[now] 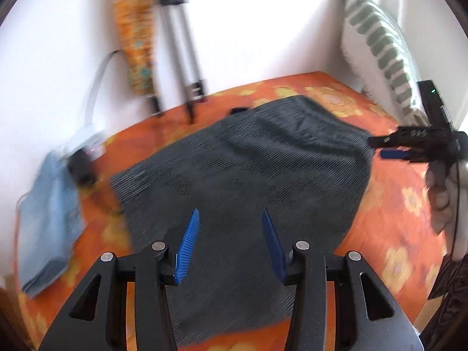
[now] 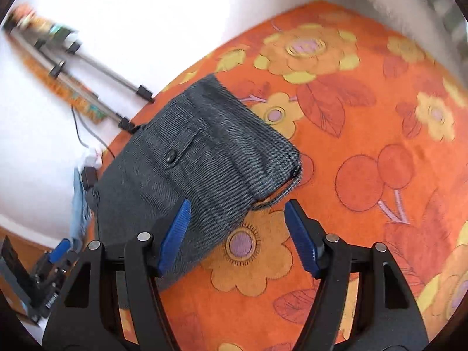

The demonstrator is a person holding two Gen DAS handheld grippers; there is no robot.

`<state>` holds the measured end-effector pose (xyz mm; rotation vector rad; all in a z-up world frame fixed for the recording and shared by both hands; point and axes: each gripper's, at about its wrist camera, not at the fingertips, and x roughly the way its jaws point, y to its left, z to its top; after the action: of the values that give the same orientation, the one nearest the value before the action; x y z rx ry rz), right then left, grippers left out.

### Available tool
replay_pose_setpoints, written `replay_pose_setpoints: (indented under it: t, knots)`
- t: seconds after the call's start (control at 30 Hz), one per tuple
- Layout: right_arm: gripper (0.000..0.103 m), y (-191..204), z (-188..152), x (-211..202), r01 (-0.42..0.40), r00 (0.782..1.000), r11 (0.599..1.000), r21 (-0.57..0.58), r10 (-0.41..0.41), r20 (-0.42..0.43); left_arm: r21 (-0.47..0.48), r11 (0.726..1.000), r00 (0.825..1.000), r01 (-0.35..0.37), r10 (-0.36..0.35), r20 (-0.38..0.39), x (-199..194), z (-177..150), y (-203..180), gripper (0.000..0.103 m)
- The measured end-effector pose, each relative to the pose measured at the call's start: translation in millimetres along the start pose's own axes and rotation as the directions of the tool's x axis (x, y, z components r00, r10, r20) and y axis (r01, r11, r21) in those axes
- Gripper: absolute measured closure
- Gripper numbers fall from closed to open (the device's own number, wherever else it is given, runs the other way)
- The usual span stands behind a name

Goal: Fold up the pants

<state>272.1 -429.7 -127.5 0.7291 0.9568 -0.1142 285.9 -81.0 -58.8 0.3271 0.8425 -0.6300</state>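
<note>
**Two open grippers over the folded pants**

Both of my grippers have their blue fingers spread wide, and nothing sits between them. My left gripper (image 1: 231,234) hangs over the near part of the pants (image 1: 242,172), with dark cloth showing in the gap between its fingers. I cannot tell if its tips touch the cloth or float just above it, because the left wrist picture is blurry.

My right gripper (image 2: 237,234) is at the other side of the pants (image 2: 187,175). Its left finger is over the dark cloth and its right finger is over the orange flower cover (image 2: 365,146). From the left wrist camera I see the right gripper (image 1: 389,149) from the side, held just past the right edge of the pants by a hand (image 1: 444,196).

I see the pants lying flat in a thick dark grey bundle on the flower cover (image 1: 389,210) (it looks like a bed). A pocket flap with a dark button (image 2: 170,156) faces up, and a short cord (image 2: 275,197) pokes out at the corner near my right gripper.

Folded blue jeans (image 1: 49,219) lie at the left edge of the cover, well apart from the pants. A tripod (image 1: 181,58) leans by the white wall, and a green and white pillow (image 1: 377,44) stands at the back right.
</note>
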Motion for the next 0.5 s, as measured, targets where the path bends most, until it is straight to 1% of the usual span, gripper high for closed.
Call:
replay_pose_setpoints:
  t: [0.03,0.13,0.17,0.27,0.37,0.47,0.5]
  knots:
    - [0.033,-4,2,4,-0.008,1.000,1.000,0.018,0.008,-0.002,0.010,1.000,1.000,0.016,-0.016,-0.008,13,10,-10,0.060]
    - [0.033,-9,4,15,-0.059,0.998,0.997,0.057,0.059,-0.005,0.051,0.999,0.999,0.018,-0.017,-0.036,45,28,-34,0.060]
    - [0.033,-8,4,17,-0.064,0.998,0.996,0.057,0.065,-0.003,0.065,0.998,0.999,0.021,-0.019,-0.046,57,34,-43,0.060]
    - [0.033,-12,5,20,-0.103,0.995,0.992,0.072,0.103,0.006,0.084,0.996,0.998,0.017,-0.012,-0.061,87,47,-59,0.060]
    - [0.033,-17,11,26,-0.140,0.990,0.985,0.100,0.140,0.010,0.098,0.995,0.997,0.006,0.002,-0.079,112,53,-66,0.060]
    - [0.033,-19,21,33,-0.169,0.986,0.978,0.119,0.166,0.028,0.118,0.993,0.992,0.000,0.014,-0.125,133,48,-71,0.060]
    - [0.034,-19,23,36,-0.175,0.985,0.977,0.119,0.173,0.029,0.127,0.992,0.992,-0.004,0.020,-0.127,136,46,-73,0.059]
